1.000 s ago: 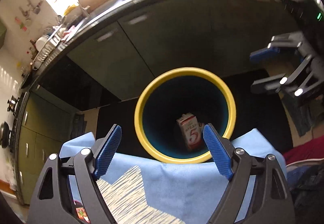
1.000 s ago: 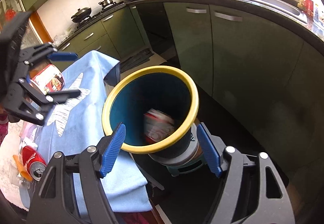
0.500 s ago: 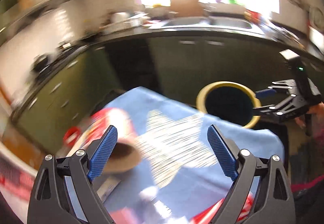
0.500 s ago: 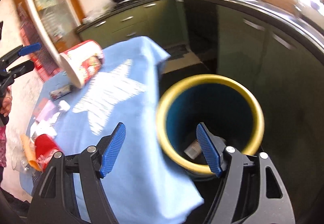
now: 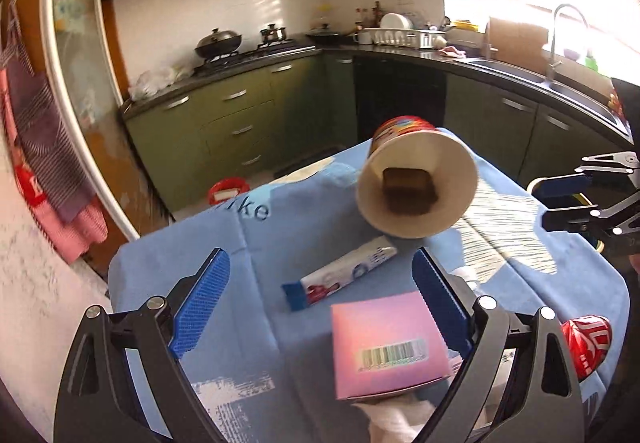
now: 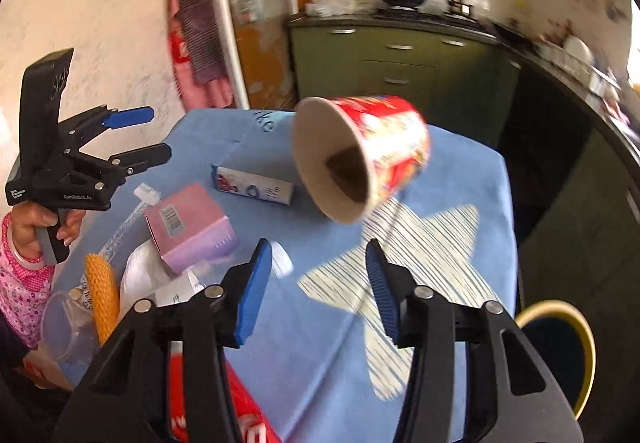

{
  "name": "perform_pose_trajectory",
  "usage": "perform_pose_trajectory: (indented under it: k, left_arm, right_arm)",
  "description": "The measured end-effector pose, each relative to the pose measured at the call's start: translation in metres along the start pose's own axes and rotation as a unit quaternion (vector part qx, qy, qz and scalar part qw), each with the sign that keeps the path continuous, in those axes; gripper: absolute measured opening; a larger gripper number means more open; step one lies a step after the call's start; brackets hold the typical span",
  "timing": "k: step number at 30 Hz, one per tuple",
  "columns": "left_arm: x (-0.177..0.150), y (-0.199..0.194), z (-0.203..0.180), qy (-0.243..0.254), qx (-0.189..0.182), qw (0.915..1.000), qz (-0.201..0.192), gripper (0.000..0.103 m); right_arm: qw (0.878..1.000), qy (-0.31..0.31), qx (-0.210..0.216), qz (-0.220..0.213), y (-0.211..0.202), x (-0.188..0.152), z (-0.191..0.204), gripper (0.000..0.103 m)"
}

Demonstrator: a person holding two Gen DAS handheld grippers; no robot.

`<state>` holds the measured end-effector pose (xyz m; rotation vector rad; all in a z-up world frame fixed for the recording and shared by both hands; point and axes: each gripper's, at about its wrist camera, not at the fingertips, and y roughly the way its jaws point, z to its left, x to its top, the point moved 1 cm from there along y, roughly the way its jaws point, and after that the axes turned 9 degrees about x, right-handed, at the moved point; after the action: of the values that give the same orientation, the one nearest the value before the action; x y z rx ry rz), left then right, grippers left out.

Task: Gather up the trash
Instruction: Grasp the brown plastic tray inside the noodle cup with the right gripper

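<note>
The trash waiting to be collected lies scattered on the table covered with a blue cloth (image 5: 192, 267). Largest is the red-printed paper noodle cup (image 5: 416, 179), tipped on its side toward the far end, its mouth facing the cameras. A dark squarish lump sits inside it; what it is I cannot tell. Just near of the cup lies a flat white-and-blue wrapper (image 5: 340, 279), and nearer again a pink cardboard box with a barcode (image 5: 388, 343). A crushed red drinks can (image 5: 586, 343) rests at the table's near right edge. In the right wrist view a clear plastic tub (image 6: 68, 327) and an orange mesh sleeve (image 6: 100, 295) sit in the near left pile; the tub looks empty, though blur makes this uncertain.

The step in hand looks like reaching for the next piece. The left gripper (image 5: 320, 295) hangs over the pink box and wrapper with its jaws wide apart and nothing clamped. The right gripper (image 6: 318, 283) points toward the cup; its jaws are closing, with only cloth between them.

The next move likely calls for lowering one gripper around a single item, pinching it firmly, then carrying it to the yellow-rimmed dark bin (image 6: 560, 347) that stands off the table's right side. Its contents are not visible here.
</note>
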<state>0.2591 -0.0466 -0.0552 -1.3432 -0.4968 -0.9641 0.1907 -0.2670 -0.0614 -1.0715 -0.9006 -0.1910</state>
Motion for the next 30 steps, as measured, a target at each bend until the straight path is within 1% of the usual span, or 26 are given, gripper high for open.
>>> perform_pose_trajectory:
  k: [1,3,6,8,11,17,22,26,27,29,30]
  left_arm:
    - [-0.005,0.002,0.008,-0.008,0.003,1.0,0.0,0.091]
    - [-0.01,0.006,0.014,-0.022,0.007,0.9997,-0.001,0.091]
    - [-0.019,0.006,0.024,-0.039,0.003,0.9992,-0.002,0.091]
    - [-0.021,0.009,0.028,-0.044,0.003,0.999,-0.001,0.092]
    - [-0.025,0.012,0.029,-0.046,0.003,0.9989,0.0,0.092]
    - [-0.029,0.015,0.026,-0.049,-0.003,0.9988,0.003,0.092]
    - [-0.03,0.017,0.022,-0.048,-0.008,0.9988,0.006,0.092]
    - [-0.03,0.018,0.019,-0.047,-0.015,0.9987,0.007,0.092]
    - [-0.03,0.018,0.02,-0.048,-0.017,0.9987,0.006,0.092]
    - [-0.03,0.017,0.019,-0.051,-0.02,0.9985,0.006,0.092]
    - [-0.031,0.017,0.02,-0.052,-0.02,0.9984,0.005,0.092]
  right_arm:
    - [1.0,-0.012,0.004,0.007,0.011,0.007,0.005,0.04]
    - [0.999,-0.034,0.008,0.022,0.035,0.019,0.015,0.032]
    - [0.997,-0.068,-0.004,0.042,0.071,0.035,0.023,0.026]
    - [0.995,-0.086,-0.025,0.051,0.093,0.045,0.025,0.024]
    - [0.99,-0.113,-0.06,0.053,0.115,0.055,0.024,0.024]
    - [0.98,-0.148,-0.119,0.064,0.139,0.061,0.017,0.022]
    - [0.968,-0.176,-0.159,0.08,0.152,0.053,0.015,0.022]
    - [0.964,-0.176,-0.169,0.103,0.166,0.047,0.009,0.022]
    - [0.963,-0.177,-0.171,0.106,0.169,0.046,0.007,0.02]
    - [0.962,-0.179,-0.176,0.106,0.172,0.046,0.004,0.008]
    - [0.962,-0.18,-0.178,0.103,0.172,0.045,0.004,0.007]
